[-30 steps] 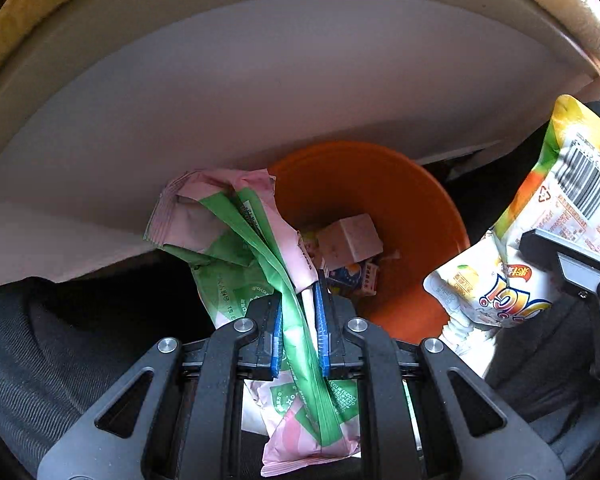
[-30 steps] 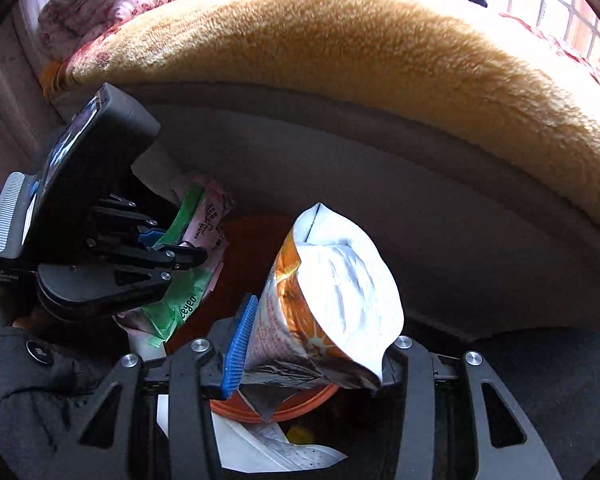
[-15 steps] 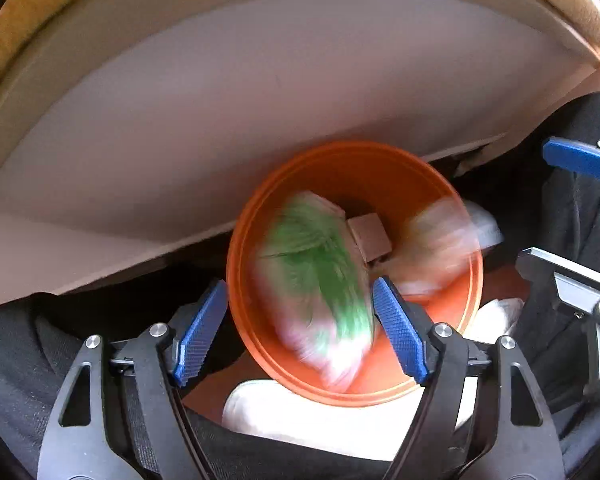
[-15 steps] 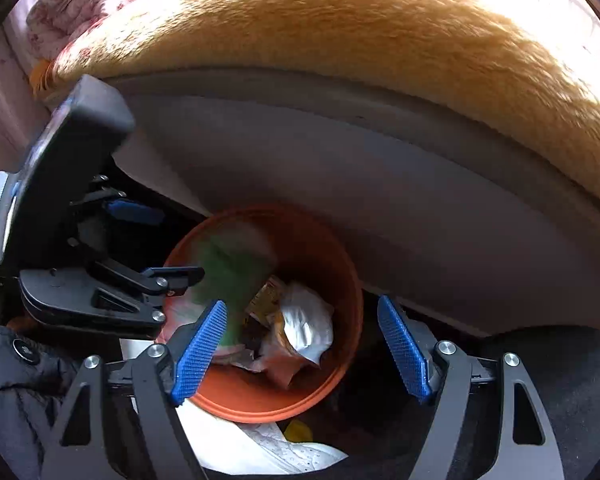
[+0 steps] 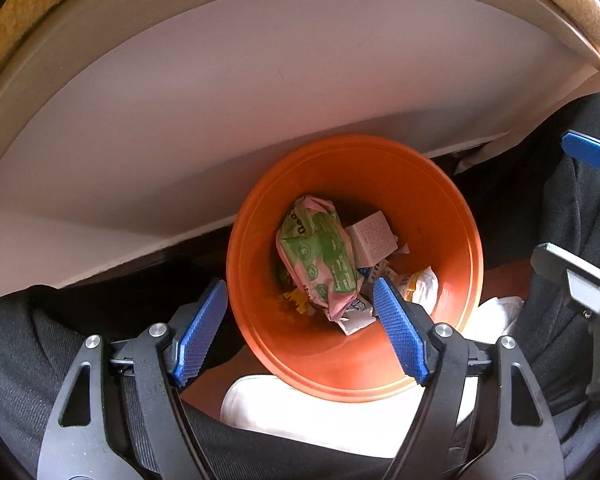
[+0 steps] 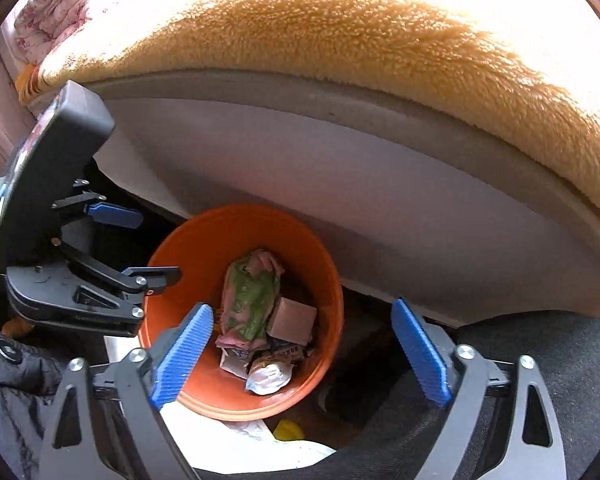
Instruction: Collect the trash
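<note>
Orange bin (image 5: 440, 216) sits low centre under you, against the pale bed base (image 5: 220, 120). In it: green-pink wrapper (image 5: 320, 256), small box (image 5: 372, 236) at its 3 o'clock, silver pouch (image 6: 269, 377) at 5. Your left gripper (image 5: 300, 328) hangs above, jaws spread, empty. Your right gripper (image 6: 300, 356): jaws opening, nothing between. Tan fleece blanket (image 6: 380, 40) covers the bed at 12.

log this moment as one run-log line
left gripper: open, empty | right gripper: opening, empty | green wrapper: in orange bin
</note>
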{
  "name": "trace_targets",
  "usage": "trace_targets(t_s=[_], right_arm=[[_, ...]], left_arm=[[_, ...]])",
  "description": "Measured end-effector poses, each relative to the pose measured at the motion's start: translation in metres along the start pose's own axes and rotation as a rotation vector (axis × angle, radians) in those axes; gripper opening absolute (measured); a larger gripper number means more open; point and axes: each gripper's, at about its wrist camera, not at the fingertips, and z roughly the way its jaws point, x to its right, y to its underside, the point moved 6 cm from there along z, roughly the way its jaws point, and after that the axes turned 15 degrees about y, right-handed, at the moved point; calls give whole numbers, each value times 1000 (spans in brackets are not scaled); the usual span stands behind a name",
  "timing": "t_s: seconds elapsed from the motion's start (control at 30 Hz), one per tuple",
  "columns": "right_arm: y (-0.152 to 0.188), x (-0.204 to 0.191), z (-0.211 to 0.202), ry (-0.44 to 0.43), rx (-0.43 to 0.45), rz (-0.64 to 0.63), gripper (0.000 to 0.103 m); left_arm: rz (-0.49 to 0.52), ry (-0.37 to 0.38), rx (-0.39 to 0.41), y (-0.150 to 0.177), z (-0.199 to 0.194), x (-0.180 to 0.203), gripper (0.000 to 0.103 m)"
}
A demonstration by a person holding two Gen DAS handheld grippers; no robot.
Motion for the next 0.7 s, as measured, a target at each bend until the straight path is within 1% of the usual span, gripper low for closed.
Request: trace_targets(t_s=[0.17, 0.27, 0.37, 0.47, 0.57, 0.7], right_arm=[[7, 6, 3, 21, -2, 18, 98], [6, 11, -2, 41, 9, 26, 98], [5, 16, -13, 69, 33, 31, 98], [0, 22, -32, 93, 103, 57, 98], [-7, 29, -49, 113, 160, 89, 98], [-18, 39, -65, 131, 215, 134, 98]], left_arm=[[5, 0, 6, 2, 0, 2, 74], [13, -7, 38, 2, -9, 5, 74], [31, -26, 99, 1, -24, 8, 74], [52, -60, 169, 0, -44, 14, 74], [75, -101, 250, -2, -64, 18, 81], [92, -132, 336, -7, -88, 22, 81]])
